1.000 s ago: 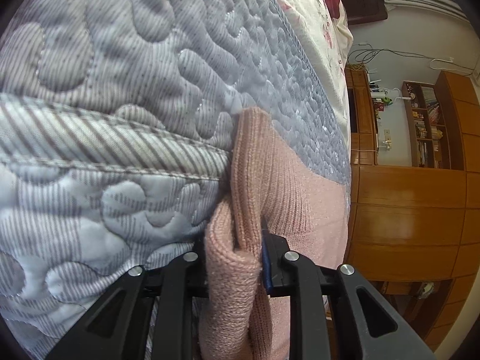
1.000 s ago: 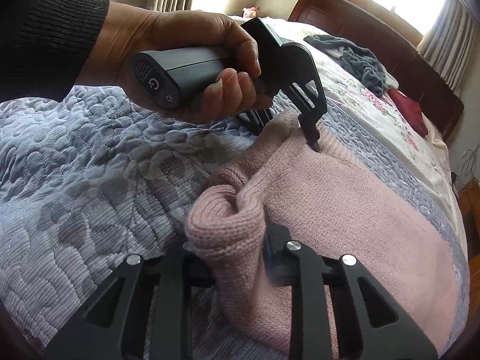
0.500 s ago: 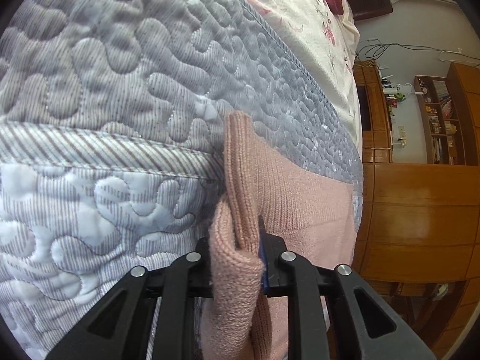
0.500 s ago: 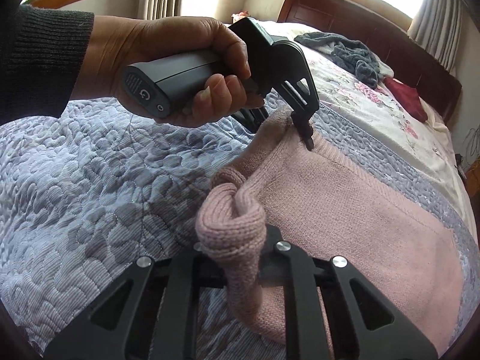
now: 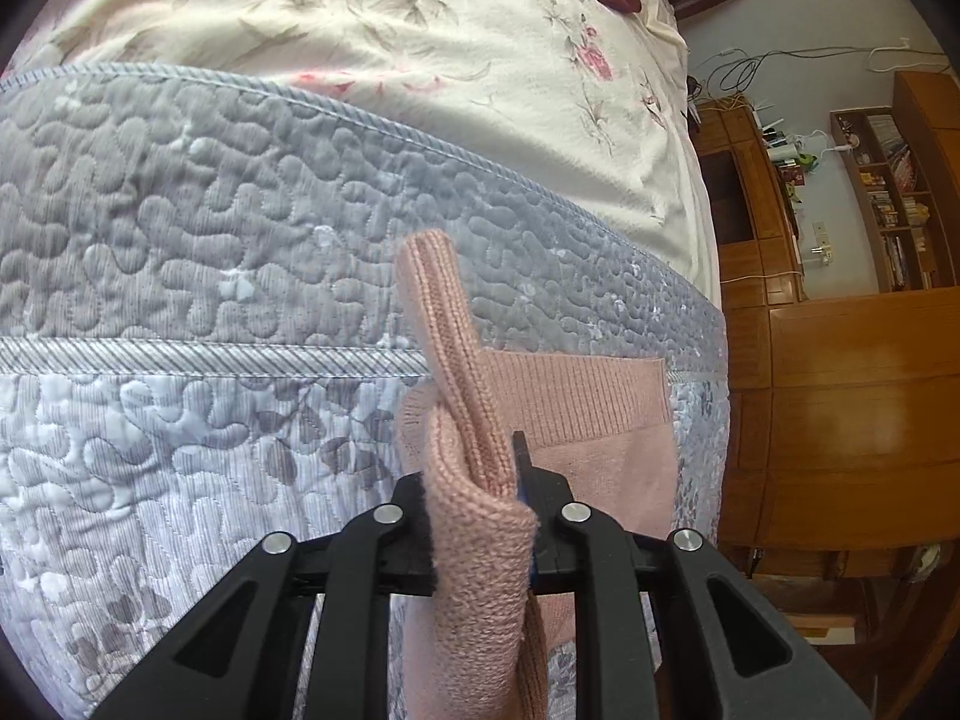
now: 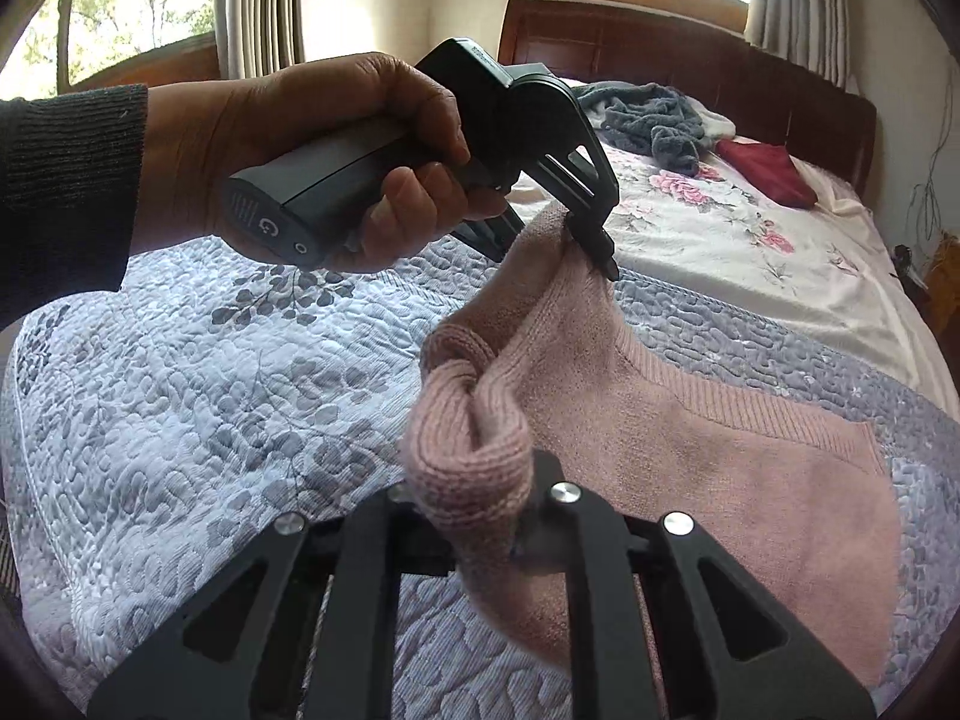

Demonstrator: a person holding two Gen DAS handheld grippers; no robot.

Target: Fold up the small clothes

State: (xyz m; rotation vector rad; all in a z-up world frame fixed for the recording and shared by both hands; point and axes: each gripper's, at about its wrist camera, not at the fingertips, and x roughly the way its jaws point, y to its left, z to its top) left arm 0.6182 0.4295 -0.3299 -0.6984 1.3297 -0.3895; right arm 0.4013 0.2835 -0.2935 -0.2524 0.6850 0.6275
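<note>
A pink knitted garment is held up by one edge off the grey quilted bedspread. My right gripper is shut on a bunched fold of that edge at the near side. My left gripper, held by a hand in a dark sleeve, is shut on the same edge farther away. In the left wrist view my left gripper pinches a ribbed pink band that stands up between its fingers, and the rest of the garment lies lower on the bedspread.
A cream floral sheet covers the far half of the bed. On it lie a grey-blue cloth heap and a dark red cloth near the wooden headboard. Wooden cabinets and shelves stand beside the bed.
Both grippers have risen with the pink edge still pinched. More of the garment hangs off the bedspread now, and the views have tilted up toward the headboard.
</note>
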